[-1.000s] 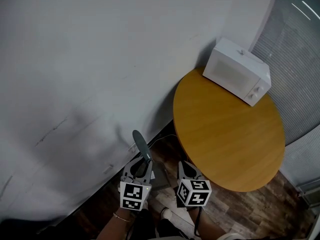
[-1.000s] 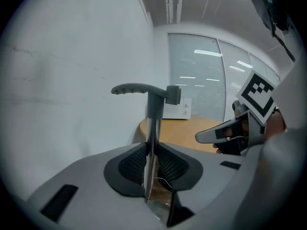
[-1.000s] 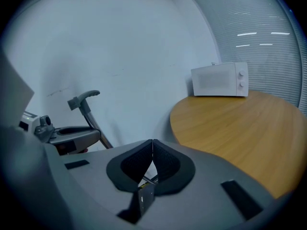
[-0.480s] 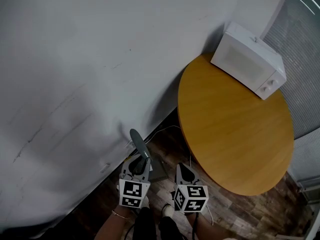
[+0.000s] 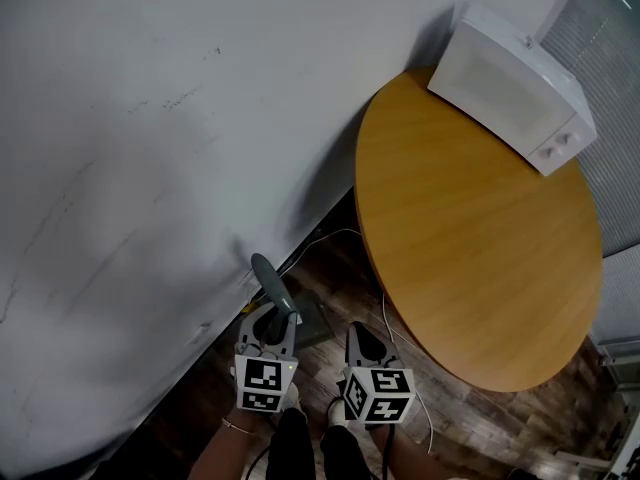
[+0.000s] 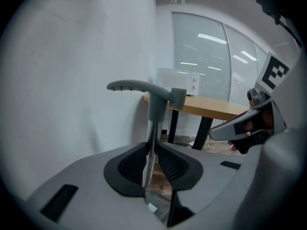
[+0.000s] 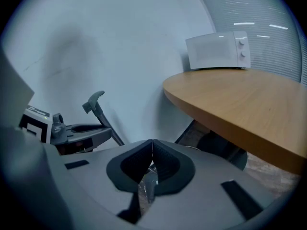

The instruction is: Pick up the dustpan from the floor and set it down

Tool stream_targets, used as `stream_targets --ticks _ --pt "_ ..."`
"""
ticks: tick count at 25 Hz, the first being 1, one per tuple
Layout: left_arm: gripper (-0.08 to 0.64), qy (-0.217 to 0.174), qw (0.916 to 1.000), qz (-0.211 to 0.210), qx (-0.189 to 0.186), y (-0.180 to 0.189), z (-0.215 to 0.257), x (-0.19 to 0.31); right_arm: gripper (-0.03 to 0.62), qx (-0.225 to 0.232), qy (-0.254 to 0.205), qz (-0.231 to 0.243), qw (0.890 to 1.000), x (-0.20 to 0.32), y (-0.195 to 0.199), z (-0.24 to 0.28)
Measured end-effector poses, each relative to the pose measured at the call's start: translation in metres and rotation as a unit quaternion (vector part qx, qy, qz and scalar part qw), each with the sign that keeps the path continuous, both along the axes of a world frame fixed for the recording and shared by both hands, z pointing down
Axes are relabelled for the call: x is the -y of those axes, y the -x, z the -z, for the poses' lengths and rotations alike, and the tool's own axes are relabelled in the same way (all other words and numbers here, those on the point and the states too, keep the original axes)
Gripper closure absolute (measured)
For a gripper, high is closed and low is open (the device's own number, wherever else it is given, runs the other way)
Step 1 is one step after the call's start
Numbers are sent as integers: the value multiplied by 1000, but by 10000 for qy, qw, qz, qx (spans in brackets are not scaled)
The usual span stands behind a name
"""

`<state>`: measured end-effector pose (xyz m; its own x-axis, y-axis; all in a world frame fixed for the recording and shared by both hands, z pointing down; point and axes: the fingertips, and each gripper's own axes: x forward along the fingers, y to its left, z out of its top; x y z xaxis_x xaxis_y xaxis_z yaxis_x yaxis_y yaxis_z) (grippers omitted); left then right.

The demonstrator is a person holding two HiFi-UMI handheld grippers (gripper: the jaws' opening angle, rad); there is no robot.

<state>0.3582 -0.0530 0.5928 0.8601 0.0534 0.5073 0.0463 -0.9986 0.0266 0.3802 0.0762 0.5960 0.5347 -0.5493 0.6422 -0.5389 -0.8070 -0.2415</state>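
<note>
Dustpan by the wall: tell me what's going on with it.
A person holds a hand-held gripper in each hand. The left hand-held gripper is shut on the dustpan by its handle shaft, with the pan low beside the white wall; whether it touches the floor is unclear. The right hand-held gripper is shut and empty beside it. A round table carries a microwave.

The dustpan [image 5: 275, 293] has a dark grey handle and a shiny silver pole. The left gripper [image 5: 272, 318] and the right gripper [image 5: 358, 333] are light grey with black pads [image 6: 127, 169]. Their cubes have black and white squares. The round table [image 5: 470, 228] is orange-brown wood. The microwave [image 5: 515, 68] is white. The wall [image 5: 150, 118] is pale grey. The floor [image 5: 480, 418] is dark brown planks. The blinds [image 5: 620, 148] have thin grey stripes.
</note>
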Motion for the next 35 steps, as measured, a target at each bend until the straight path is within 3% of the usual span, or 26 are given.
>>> stream_targets --ticks 19,35 --pt "474 -42 9991 82 420 -30 -67 2 560 203 271 -296 9990 -17 -6 -54" --pt "474 25 9990 63 432 -45 -92 18 560 304 362 -519 9975 -28 1 -73"
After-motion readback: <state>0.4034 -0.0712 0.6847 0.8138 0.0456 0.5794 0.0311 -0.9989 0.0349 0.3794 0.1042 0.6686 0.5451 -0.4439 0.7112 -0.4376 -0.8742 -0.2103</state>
